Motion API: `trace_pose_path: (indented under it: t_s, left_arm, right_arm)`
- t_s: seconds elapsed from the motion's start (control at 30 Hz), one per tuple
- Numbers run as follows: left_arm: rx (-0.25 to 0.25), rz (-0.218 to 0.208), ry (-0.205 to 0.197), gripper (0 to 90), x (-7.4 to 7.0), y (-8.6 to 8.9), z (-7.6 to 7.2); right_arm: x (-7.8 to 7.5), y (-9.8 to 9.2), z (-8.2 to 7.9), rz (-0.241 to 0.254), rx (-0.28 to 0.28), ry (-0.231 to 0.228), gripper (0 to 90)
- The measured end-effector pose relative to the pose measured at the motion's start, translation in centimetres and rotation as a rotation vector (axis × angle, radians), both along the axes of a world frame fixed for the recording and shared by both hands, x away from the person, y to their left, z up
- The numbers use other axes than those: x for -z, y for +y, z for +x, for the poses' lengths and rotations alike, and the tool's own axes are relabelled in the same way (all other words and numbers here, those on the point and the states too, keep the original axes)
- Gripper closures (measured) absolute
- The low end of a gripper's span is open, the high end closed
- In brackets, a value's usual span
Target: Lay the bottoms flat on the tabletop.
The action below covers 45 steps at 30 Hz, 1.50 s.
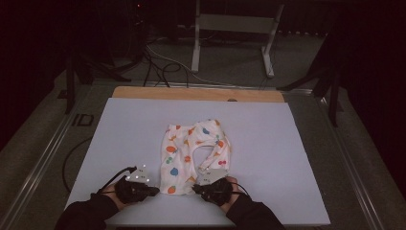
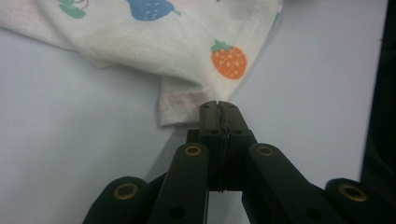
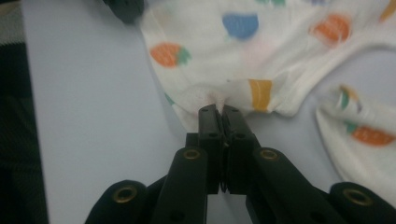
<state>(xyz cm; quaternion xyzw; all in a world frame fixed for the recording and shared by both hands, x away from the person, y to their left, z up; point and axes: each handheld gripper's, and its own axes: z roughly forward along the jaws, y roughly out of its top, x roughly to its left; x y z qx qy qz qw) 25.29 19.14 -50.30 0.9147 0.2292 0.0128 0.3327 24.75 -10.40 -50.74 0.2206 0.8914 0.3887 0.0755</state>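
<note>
A small pair of white pants (image 1: 179, 155) printed with coloured fruit lies flat in the middle of the white table (image 1: 119, 134). My left gripper (image 1: 154, 190) sits at the near left corner of the pants, its jaws closed on the hem (image 2: 183, 106) beside an orange strawberry print (image 2: 229, 59). My right gripper (image 1: 195, 188) is at the near right corner of the same edge. In the right gripper view its jaws are shut on puckered cloth (image 3: 219, 95) next to a yellow patch (image 3: 259, 92).
A wooden strip (image 1: 196, 93) runs along the table's far edge. Beyond it stand a white metal frame (image 1: 234, 28) and loose cables (image 1: 158, 62) on the floor. The table's near edge (image 1: 191, 224) lies just behind both hands.
</note>
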Motion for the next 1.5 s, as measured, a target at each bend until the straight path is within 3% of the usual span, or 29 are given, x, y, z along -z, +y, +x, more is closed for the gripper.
trace_pose_path:
  t_s: [0.17, 0.23, 0.3, 0.47, 0.57, 0.73, 1.0, 1.1, 1.5]
  left_arm:
    - [-0.037, 0.001, -0.067, 89.1, -0.8, 0.5, -0.6]
    - [-0.047, 0.017, -0.091, 69.9, -0.4, 0.4, -0.8]
    - [-0.049, 0.022, -0.081, 60.5, 0.0, 0.1, -0.7]
    - [-0.019, 0.045, -0.084, 59.4, 0.7, -1.0, -0.5]
    - [-0.017, 0.042, -0.081, 62.9, 0.7, -1.3, -0.2]
    - [0.000, 0.037, -0.040, 89.5, 0.4, -1.2, -0.2]
    - [-0.066, -0.003, -0.089, 89.9, -2.4, 1.1, -1.0]
    - [-0.078, 0.012, -0.101, 89.8, -2.9, 1.8, -1.5]
    - [-0.020, 0.072, -0.043, 89.8, -1.6, 2.9, -2.0]
  right_arm:
    - [-1.4, 0.1, -0.7, 0.046, -0.006, -0.053, 88.6]
    - [-1.9, 0.1, -0.6, 0.066, -0.001, -0.062, 88.7]
    - [-2.3, 0.0, -0.5, 0.085, 0.005, -0.080, 88.7]
    - [-3.1, -0.5, -0.2, 0.105, 0.026, -0.095, 88.7]
    - [-3.1, -0.6, -0.1, 0.104, 0.037, -0.097, 88.7]
    - [-3.0, -0.5, -0.3, 0.100, 0.027, -0.095, 88.7]
    - [-2.9, -0.2, -0.9, 0.108, 0.028, -0.103, 88.6]
    - [-2.6, 0.1, -1.2, 0.102, 0.012, -0.104, 88.6]
    - [-0.4, 1.9, -2.6, 0.055, -0.025, -0.021, 88.5]
